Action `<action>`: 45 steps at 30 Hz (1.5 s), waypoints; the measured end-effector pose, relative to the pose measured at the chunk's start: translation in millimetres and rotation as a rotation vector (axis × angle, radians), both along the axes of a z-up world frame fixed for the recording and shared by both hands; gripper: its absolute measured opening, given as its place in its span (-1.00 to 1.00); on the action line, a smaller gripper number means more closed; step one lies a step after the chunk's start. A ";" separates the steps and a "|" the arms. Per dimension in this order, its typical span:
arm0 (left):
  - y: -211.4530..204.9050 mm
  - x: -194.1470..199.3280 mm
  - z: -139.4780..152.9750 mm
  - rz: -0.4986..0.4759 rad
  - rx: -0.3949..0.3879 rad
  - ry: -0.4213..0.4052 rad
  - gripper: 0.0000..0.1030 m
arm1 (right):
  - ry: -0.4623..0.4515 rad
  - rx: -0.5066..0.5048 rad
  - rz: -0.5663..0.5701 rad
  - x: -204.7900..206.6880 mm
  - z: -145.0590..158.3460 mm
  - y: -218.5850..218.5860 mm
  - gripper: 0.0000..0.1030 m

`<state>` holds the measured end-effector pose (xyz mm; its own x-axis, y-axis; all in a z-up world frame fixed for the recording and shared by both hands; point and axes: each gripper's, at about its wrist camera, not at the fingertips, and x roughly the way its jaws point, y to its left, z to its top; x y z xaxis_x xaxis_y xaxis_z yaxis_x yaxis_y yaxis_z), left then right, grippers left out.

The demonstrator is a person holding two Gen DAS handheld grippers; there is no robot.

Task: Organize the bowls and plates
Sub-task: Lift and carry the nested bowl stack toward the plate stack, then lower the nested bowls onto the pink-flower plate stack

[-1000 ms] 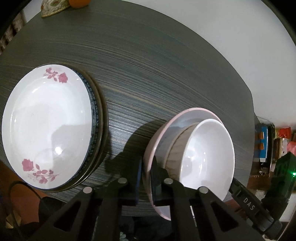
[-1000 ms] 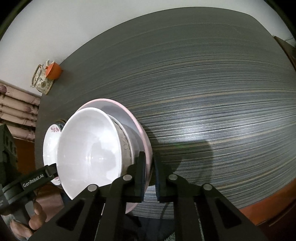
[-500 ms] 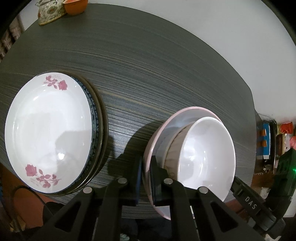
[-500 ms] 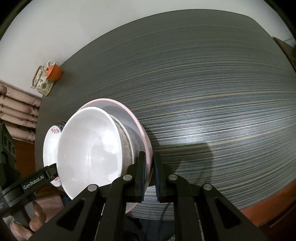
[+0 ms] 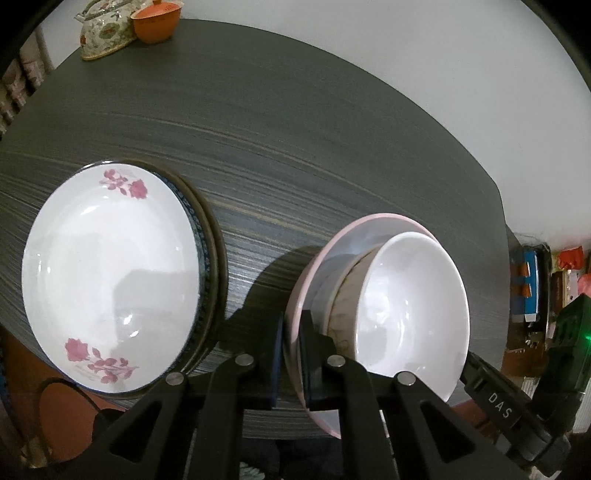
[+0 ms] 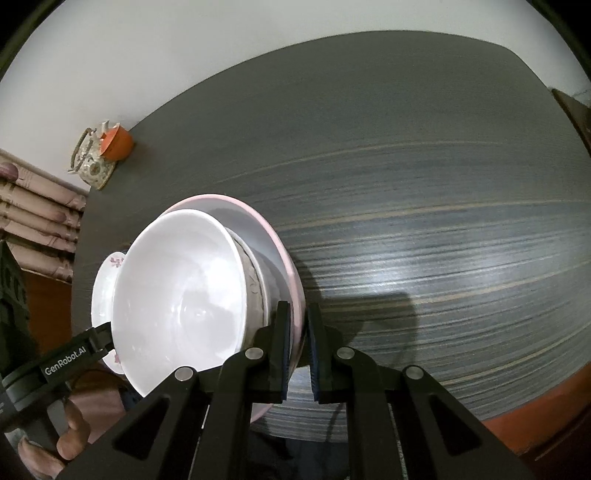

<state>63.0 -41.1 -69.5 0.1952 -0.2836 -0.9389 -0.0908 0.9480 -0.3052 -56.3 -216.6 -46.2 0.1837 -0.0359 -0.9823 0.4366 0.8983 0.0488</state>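
Left gripper (image 5: 291, 354): I see both pads clamped on the near rim of the pink plate (image 5: 321, 266), one pad under it, one on top.
Right gripper (image 6: 297, 350): pinched on the same plate's opposite rim; pink edge sits between the pads.
Load: white bowl (image 5: 410, 314) nested in a patterned bowl (image 5: 345, 310), both riding on the pink plate between my two tools. Whether the plate is clear of the table (image 5: 295, 147) I cannot tell.
Off the left tool's left side: rose plate (image 5: 107, 280) topping a stack of darker-rimmed plates, near the table edge.
Far ahead: teapot (image 5: 107, 37) and orange pot (image 5: 155, 22) at the back edge, well apart.
Step, my read: two-handed carry of the loaded plate.
Next move calls for: level, matched travel of both tools; any tilt risks the bowls sliding. Bowls likely need to come off before the pink plate joins the stack.
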 end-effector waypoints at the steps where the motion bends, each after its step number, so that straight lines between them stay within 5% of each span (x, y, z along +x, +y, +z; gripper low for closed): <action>1: 2.4 -0.8 2.3 0.003 -0.001 -0.005 -0.88 | -0.003 -0.001 0.005 2.1 1.4 1.6 -0.79; 23: 110.8 -21.6 48.9 0.198 0.049 -0.094 -0.87 | -0.030 0.026 0.234 80.3 7.6 108.8 -0.79; 34: 169.3 -40.6 38.9 0.300 0.062 -0.072 -0.87 | 0.011 0.035 0.333 105.9 -20.1 170.0 -0.79; 45: 207.7 -45.3 19.7 0.325 0.045 -0.038 -0.87 | 0.051 0.020 0.349 108.7 -40.6 185.6 -0.79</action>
